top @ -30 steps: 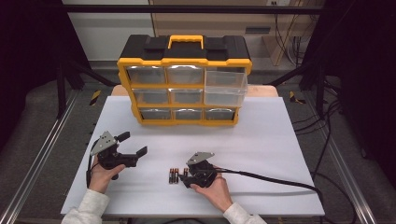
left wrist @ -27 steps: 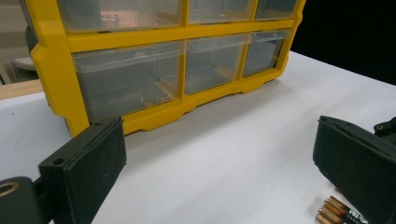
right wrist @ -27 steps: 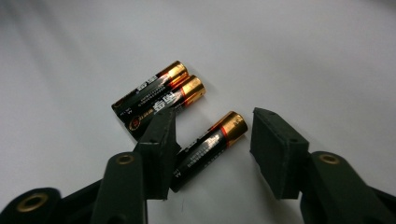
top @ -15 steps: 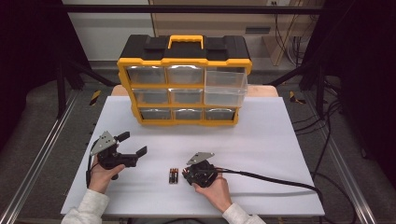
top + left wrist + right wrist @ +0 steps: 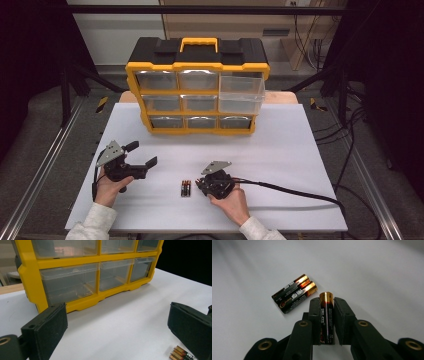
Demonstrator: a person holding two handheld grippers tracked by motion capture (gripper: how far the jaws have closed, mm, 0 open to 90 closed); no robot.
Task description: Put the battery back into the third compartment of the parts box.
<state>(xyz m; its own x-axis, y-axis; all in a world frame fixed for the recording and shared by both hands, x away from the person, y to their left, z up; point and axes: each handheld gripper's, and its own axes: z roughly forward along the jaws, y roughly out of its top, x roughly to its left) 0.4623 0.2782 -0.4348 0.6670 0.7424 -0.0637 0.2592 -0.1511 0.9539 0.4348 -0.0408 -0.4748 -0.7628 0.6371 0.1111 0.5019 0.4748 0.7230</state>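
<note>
1. The right gripper (image 5: 327, 322), its jaws just closed, pinches one battery (image 5: 326, 317) lengthwise, low over the white table (image 5: 280, 145).
2. Best handling, by judgement: lift straight, keeping the pinch centred.
3. The right gripper view reveals the held cell; the high view shows two loose batteries (image 5: 185, 188), the drawer organizer (image 5: 197, 85) and the spread left gripper (image 5: 142, 155).

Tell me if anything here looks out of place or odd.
One thing stands out: the top-right drawer of the yellow organizer sticks out ahead of the others. Two loose batteries lie on the white table, and the right gripper has shut on a third battery.
</note>
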